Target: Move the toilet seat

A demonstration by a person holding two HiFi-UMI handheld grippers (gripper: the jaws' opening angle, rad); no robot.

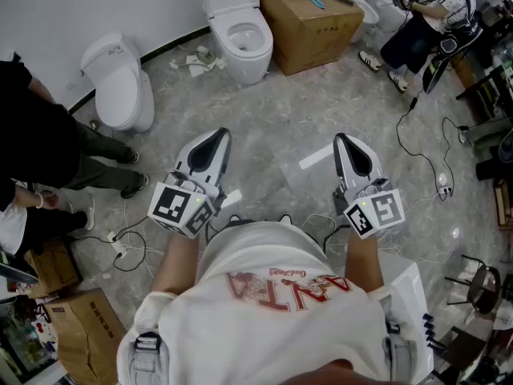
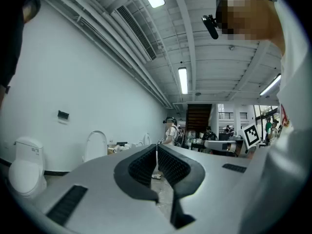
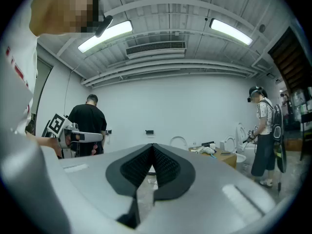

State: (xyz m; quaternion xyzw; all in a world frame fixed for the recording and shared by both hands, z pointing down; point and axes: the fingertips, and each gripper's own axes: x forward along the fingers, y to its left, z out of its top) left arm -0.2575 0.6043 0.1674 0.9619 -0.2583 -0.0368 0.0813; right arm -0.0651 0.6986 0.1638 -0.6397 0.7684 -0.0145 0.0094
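Task status: not started.
- The open toilet [image 1: 243, 45] stands just left of the cardboard box [image 1: 309, 18], touching or nearly so. Its lid is up and its seat [image 1: 228, 48] lies flat on the bowl.
- A second, closed toilet [image 1: 120, 80] stands well to the left of the box, along the same wall. I judge the seat next to the box to be the one to move, but the pictures do not settle which.
- Your left gripper [image 1: 219, 134] and right gripper [image 1: 340, 139] are held level over bare floor [image 1: 280, 127], well short of the box and of both toilets.
- Left fingers [image 2: 143, 165]: pressed together, nothing between them.
- Right fingers [image 3: 166, 167]: pressed together, also empty.
- Left to do: walk up, take the seat, move it. That is all of it.

Writing:
- Your shirt [image 1: 272, 311] carries "ANTA" in red, upside down in the head view. The small script line next to it is not legible.
- The box side has a dark printed mark, too small to read.
- Each marker cube [image 1: 181, 208] shows only black-and-white square patterns, no words.
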